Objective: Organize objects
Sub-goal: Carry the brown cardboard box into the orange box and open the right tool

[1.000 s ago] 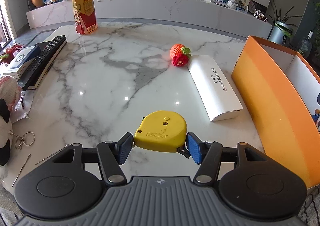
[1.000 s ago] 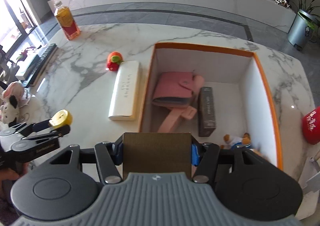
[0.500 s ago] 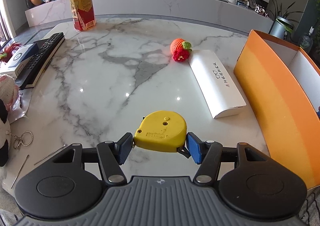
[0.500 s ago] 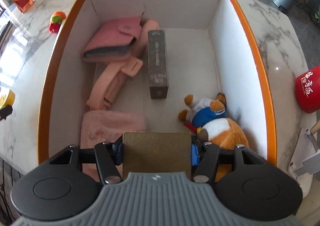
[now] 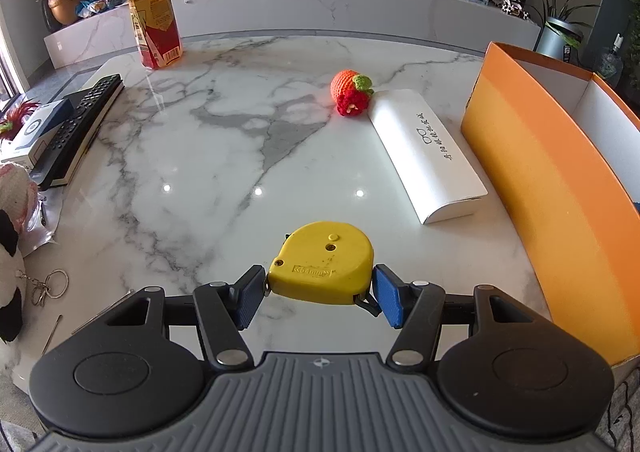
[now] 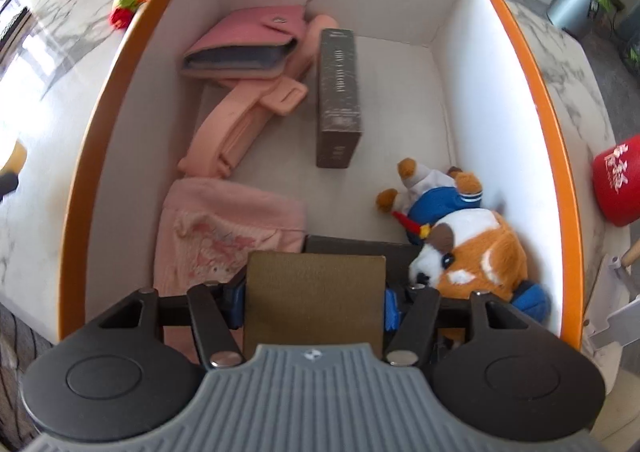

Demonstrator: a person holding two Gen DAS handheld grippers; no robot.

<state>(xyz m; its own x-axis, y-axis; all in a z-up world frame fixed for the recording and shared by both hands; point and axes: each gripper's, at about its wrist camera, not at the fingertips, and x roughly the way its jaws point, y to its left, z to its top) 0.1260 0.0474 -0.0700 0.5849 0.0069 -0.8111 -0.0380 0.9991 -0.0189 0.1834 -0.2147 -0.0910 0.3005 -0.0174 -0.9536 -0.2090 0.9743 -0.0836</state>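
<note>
My left gripper (image 5: 319, 294) is shut on a yellow tape measure (image 5: 322, 262) and holds it above the marble table (image 5: 208, 156), left of the orange box (image 5: 552, 188). My right gripper (image 6: 314, 298) is shut on a brown flat box (image 6: 314, 300) and holds it low inside the orange box (image 6: 516, 64), over its near end. In the box lie a pink wallet (image 6: 244, 44), a pink strap (image 6: 240, 124), a pink cloth (image 6: 224, 228), a dark long box (image 6: 338, 96) and a plush fox (image 6: 460, 236).
On the table are a white long case (image 5: 428, 152), a crocheted strawberry (image 5: 352, 92), a drink bottle (image 5: 156, 28), a remote (image 5: 80, 120), a key ring (image 5: 50, 286) and a plush toy (image 5: 10, 252). A red object (image 6: 618, 188) sits right of the box.
My right gripper moved forward over the orange box and then lower into it with the brown box. My left gripper moved slightly forward with the tape measure.
</note>
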